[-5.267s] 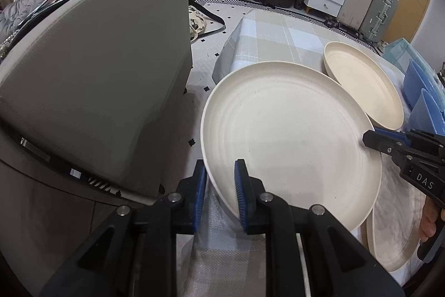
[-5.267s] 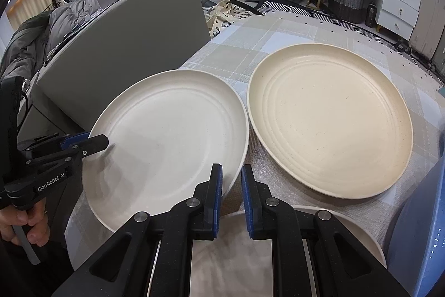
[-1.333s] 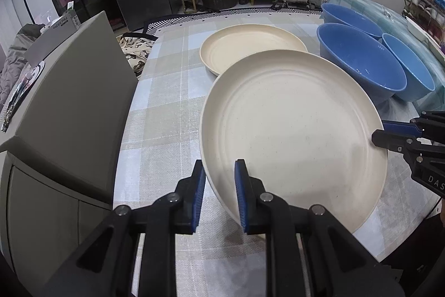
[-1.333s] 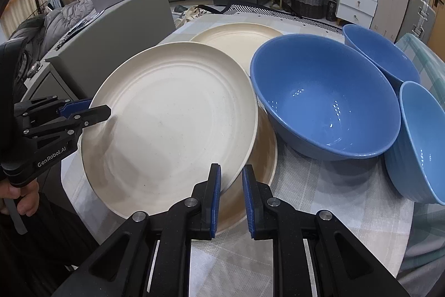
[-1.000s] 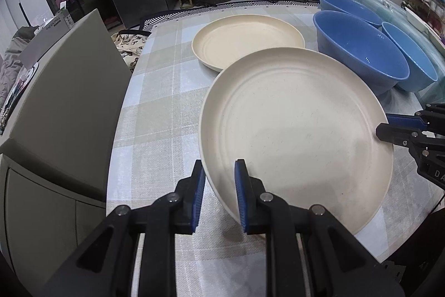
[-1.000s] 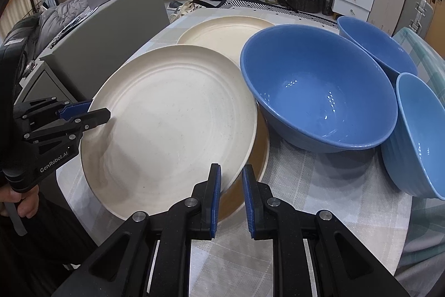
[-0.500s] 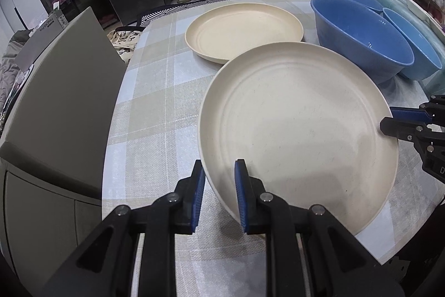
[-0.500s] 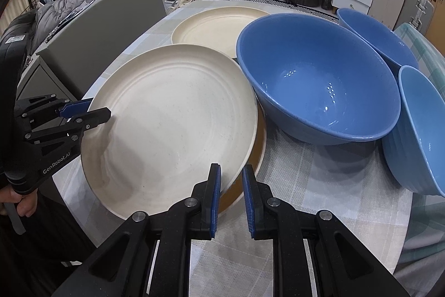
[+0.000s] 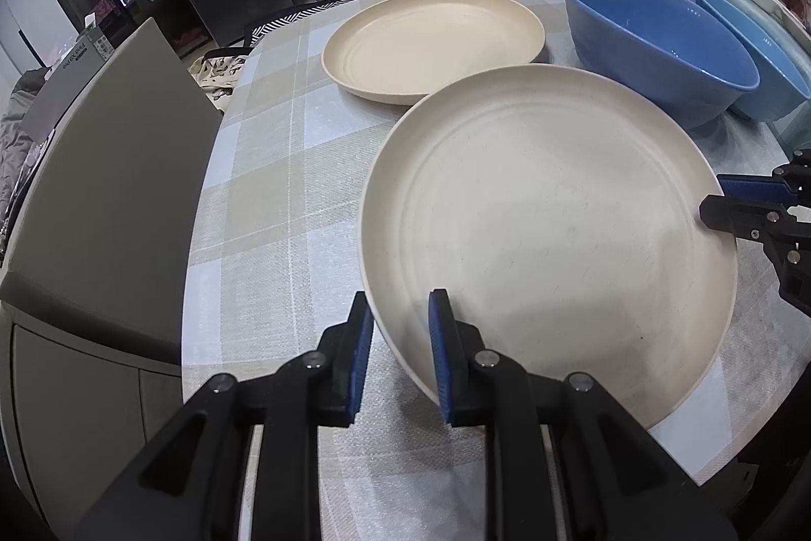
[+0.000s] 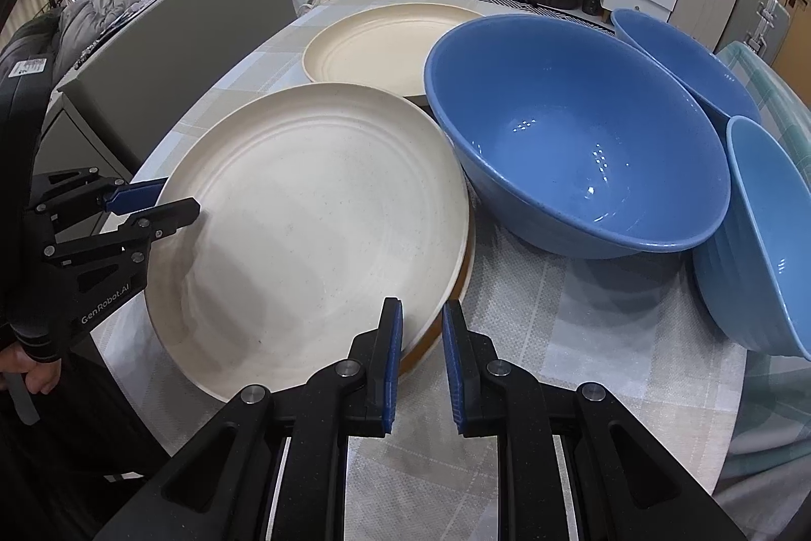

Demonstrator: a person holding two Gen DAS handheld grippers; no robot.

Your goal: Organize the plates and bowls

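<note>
Each camera sits on a hand-held gripper, looking forward and down along its two fingers, very close to the worktop [image 9: 284, 166]. The left one looks in from the left side, the right one from the near edge. Both see the same cream plate [image 9: 547, 226], the far plate [image 10: 370, 49] and the blue bowls [image 10: 578, 145].

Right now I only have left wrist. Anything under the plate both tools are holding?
Observer: Yes. Right wrist shows a lower plate directly beneath the held plate; its tan edge peeks out on the side facing the bowls.
Operator: Is the right tool on the top one only?
Observer: The right tool is shut on the held plate's near rim. The lower plate's edge shows just below, between the fingers, so I cannot tell if it is clear of them.
</note>
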